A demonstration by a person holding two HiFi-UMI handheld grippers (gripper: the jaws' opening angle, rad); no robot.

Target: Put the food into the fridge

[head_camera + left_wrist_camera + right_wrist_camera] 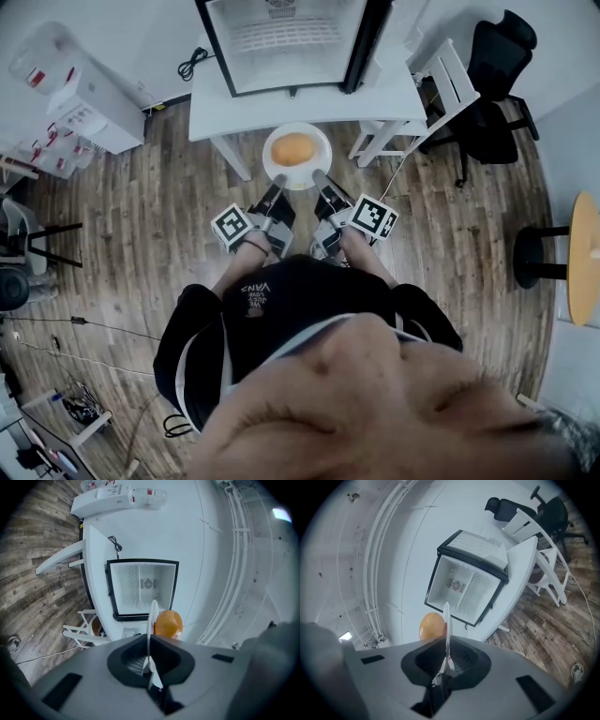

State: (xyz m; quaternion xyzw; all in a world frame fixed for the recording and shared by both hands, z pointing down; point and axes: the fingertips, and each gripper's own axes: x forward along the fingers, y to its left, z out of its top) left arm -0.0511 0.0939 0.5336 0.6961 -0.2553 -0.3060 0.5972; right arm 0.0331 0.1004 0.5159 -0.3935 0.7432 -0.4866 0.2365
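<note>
- Thin round white plate (298, 128) carrying a smooth, rounded orange food (292, 148), held just in front of the flat white bench (216, 108).
- Left gripper (278, 180) and right gripper (319, 176) both pinch the plate's rim.
- Boxy black-framed fridge (281, 37) stands open on the bench.

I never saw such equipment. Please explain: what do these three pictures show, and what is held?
There is no robot: a person holds two tools with jaws, the left gripper and the right gripper. One picture comes from a camera on the person's head, looking down; the other two from cameras on the grippers. Both grippers are shut on the rim of a white plate with a round orange food on it. Ahead, an open fridge stands on a table.
</note>
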